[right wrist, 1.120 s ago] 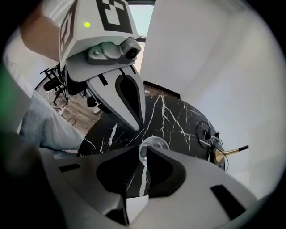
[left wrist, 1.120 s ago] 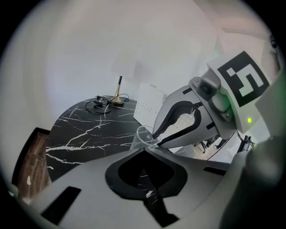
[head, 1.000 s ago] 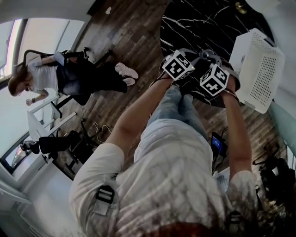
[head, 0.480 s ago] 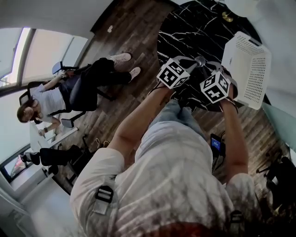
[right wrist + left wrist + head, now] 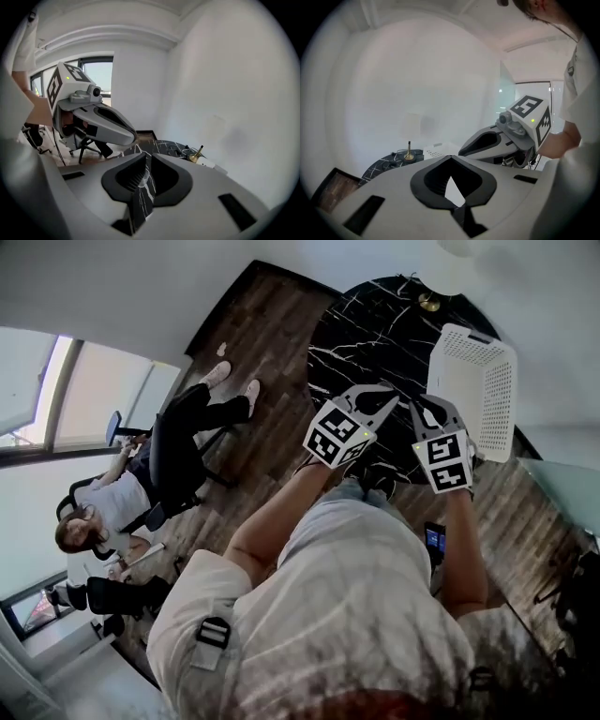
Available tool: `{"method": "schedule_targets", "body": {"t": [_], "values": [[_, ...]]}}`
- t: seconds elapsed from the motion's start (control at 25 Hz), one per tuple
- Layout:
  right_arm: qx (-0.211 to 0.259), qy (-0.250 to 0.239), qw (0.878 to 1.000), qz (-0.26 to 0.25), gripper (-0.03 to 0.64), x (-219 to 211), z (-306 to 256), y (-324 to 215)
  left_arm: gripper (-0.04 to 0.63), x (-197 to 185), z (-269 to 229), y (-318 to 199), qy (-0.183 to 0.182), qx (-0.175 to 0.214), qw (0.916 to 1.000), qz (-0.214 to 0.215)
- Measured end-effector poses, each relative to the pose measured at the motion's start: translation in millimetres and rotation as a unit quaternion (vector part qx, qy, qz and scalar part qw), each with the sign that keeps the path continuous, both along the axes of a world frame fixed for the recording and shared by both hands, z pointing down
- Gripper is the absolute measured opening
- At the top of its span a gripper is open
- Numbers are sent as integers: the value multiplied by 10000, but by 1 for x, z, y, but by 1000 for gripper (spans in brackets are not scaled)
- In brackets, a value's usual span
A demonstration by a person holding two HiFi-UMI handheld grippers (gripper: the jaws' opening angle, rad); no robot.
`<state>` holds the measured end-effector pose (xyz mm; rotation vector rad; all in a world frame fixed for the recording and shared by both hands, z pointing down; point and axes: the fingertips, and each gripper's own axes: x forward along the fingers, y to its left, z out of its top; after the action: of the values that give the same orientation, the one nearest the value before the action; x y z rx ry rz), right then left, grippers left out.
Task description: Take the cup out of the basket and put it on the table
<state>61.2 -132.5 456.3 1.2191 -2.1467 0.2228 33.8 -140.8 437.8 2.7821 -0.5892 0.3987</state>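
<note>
The white perforated basket stands on the right side of the round black marble table. No cup shows in any view, and the basket's inside is hidden from me. My left gripper and right gripper are held side by side above the table's near edge, just left of the basket. In the left gripper view the left gripper has its jaws together with nothing between them, and the basket's rim shows beyond. In the right gripper view the right gripper shows only a thin slit.
A small brass object stands at the table's far side by the white wall. A person sits on a chair on the wooden floor to the left. A dark phone-like device lies near my right leg.
Both grippers have lifted and tipped up from the table's near edge and now point toward the wall. The basket sits higher in the head view. The jaws have stayed shut.
</note>
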Motion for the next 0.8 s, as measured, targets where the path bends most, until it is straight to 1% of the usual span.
{"method": "schedule_targets", "body": {"t": [0.16,0.36,0.6,0.72,0.8], "values": [[491,-670,9964,168,35,-1,-45,20,6,6,-42,28,252,380,9989,80],[1217,-1320,9831,344,35,6,-98,41,6,8,-90,50,693,625,9956,45],[1785,-1730,9678,401,34,6,-149,64,6,14,-140,68,1175,870,9892,96],[1999,-1900,9605,376,34,7,-171,74,6,18,-163,75,1462,886,9852,151],[2111,-2015,9557,374,34,8,-181,81,6,18,-176,79,1564,954,9830,129]]}}
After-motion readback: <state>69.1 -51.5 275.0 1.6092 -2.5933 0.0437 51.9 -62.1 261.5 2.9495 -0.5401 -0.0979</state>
